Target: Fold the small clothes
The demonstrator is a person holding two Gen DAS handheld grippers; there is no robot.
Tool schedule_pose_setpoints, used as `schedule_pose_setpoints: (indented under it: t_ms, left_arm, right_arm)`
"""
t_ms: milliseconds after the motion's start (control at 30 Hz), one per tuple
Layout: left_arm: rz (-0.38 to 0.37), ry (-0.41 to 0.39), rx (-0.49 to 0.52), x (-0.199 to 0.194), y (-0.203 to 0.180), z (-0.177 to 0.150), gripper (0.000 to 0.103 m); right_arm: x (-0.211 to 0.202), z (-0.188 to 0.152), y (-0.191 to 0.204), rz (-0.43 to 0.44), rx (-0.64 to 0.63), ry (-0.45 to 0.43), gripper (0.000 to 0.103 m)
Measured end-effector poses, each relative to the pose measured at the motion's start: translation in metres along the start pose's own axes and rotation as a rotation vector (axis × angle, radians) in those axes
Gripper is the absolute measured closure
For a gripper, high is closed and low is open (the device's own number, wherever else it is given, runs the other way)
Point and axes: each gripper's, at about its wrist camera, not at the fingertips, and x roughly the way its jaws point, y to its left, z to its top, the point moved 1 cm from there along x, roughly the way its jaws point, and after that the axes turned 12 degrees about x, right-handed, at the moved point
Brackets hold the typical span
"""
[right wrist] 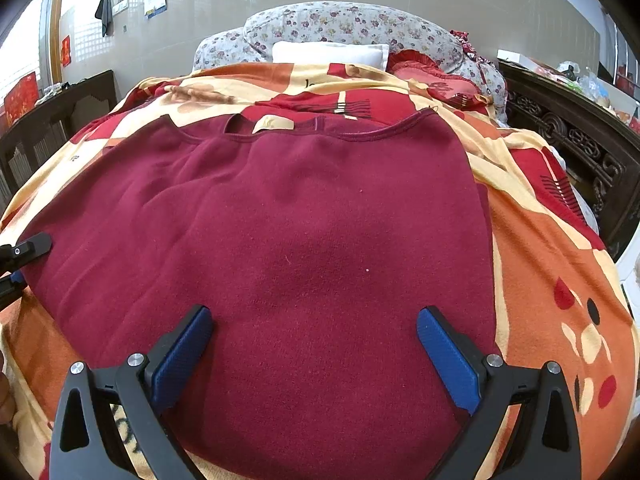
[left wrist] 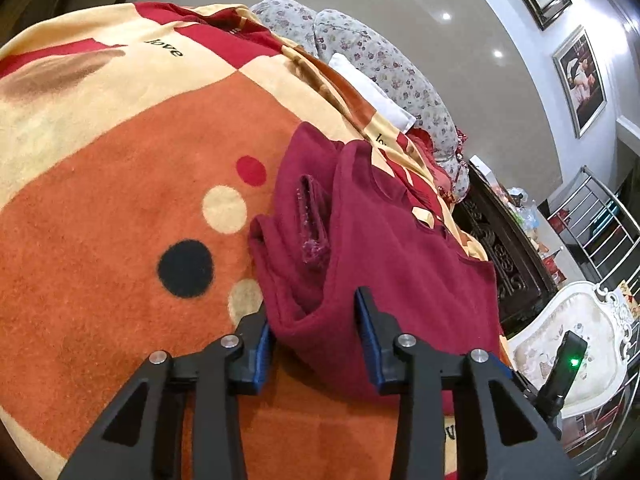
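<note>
A dark red fleece top (right wrist: pixel 304 232) lies spread on the bed, neckline toward the pillows. My right gripper (right wrist: pixel 314 320) is wide open just above its near hem, blue pads on either side, holding nothing. In the left wrist view the same top (left wrist: pixel 384 240) is folded over at its side, with a sleeve cuff (left wrist: pixel 314 216) showing in the fold. My left gripper (left wrist: pixel 314 312) is open with its jaws on either side of the top's folded corner. The left gripper's tip also shows at the left edge of the right wrist view (right wrist: pixel 24 252).
An orange, cream and red blanket (left wrist: pixel 120 200) covers the bed. A white pillow (right wrist: pixel 330 54) and a floral quilt (right wrist: pixel 348 24) lie at the head. A dark carved wooden frame (right wrist: pixel 576 140) runs along the bed's right side. A white chair (left wrist: pixel 568 344) stands beyond it.
</note>
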Motion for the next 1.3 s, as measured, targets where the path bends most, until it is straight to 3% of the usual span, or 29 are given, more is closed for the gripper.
schedule_pose_setpoints:
  t_ms: [67, 133, 267, 367, 433, 533, 633, 733, 800, 900, 1067, 1167, 1200, 1233, 1300]
  left_arm:
    - [-0.006, -0.003, 0.003, -0.001, 0.0, 0.0, 0.071]
    - [-0.01, -0.008, 0.018, -0.001, -0.003, -0.001, 0.081]
    - [0.024, -0.037, 0.06, -0.006, -0.013, -0.002, 0.083]
    - [0.042, -0.057, 0.086, -0.01, -0.019, -0.002, 0.083]
    - [0.04, -0.062, 0.091, -0.01, -0.02, -0.002, 0.084]
    - [0.039, -0.063, 0.096, -0.011, -0.02, -0.002, 0.084]
    - [0.052, -0.07, 0.131, -0.012, -0.026, -0.002, 0.086]
    - [0.068, -0.091, 0.2, -0.017, -0.04, -0.003, 0.086]
    - [0.075, -0.105, 0.261, -0.02, -0.052, -0.005, 0.087]
    - [0.084, -0.124, 0.336, -0.024, -0.067, -0.008, 0.089]
    - [0.096, -0.156, 0.448, -0.03, -0.09, -0.015, 0.092]
    - [0.098, -0.162, 0.467, -0.031, -0.094, -0.016, 0.092]
    - [0.097, -0.161, 0.462, -0.031, -0.093, -0.016, 0.092]
    - [0.093, -0.158, 0.455, -0.031, -0.092, -0.015, 0.093]
    - [0.084, -0.151, 0.441, -0.029, -0.089, -0.014, 0.093]
  right_arm:
    - [0.001, -0.001, -0.002, 0.003, 0.004, 0.006, 0.0]
    - [0.003, 0.0, -0.005, 0.016, 0.018, 0.032, 0.0]
    - [-0.007, 0.026, 0.0, 0.018, 0.048, 0.133, 0.003]
    - [-0.031, 0.069, 0.028, 0.194, 0.095, 0.109, 0.002]
    - [-0.032, 0.098, 0.063, 0.389, 0.111, 0.157, 0.002]
    - [-0.003, 0.127, 0.121, 0.553, 0.078, 0.287, 0.004]
    - [0.042, 0.147, 0.161, 0.531, 0.102, 0.36, 0.004]
    - [0.089, 0.152, 0.179, 0.543, 0.203, 0.567, 0.004]
    - [0.105, 0.151, 0.183, 0.489, 0.235, 0.633, 0.004]
    - [0.11, 0.152, 0.193, 0.441, 0.193, 0.679, 0.004]
    - [0.107, 0.148, 0.227, 0.34, -0.035, 0.667, 0.007]
    - [0.115, 0.145, 0.236, 0.235, -0.119, 0.664, 0.035]
    - [0.117, 0.141, 0.236, 0.18, -0.155, 0.663, 0.059]
    - [0.119, 0.14, 0.233, 0.151, -0.161, 0.662, 0.073]
    - [0.118, 0.139, 0.225, 0.126, -0.161, 0.643, 0.084]
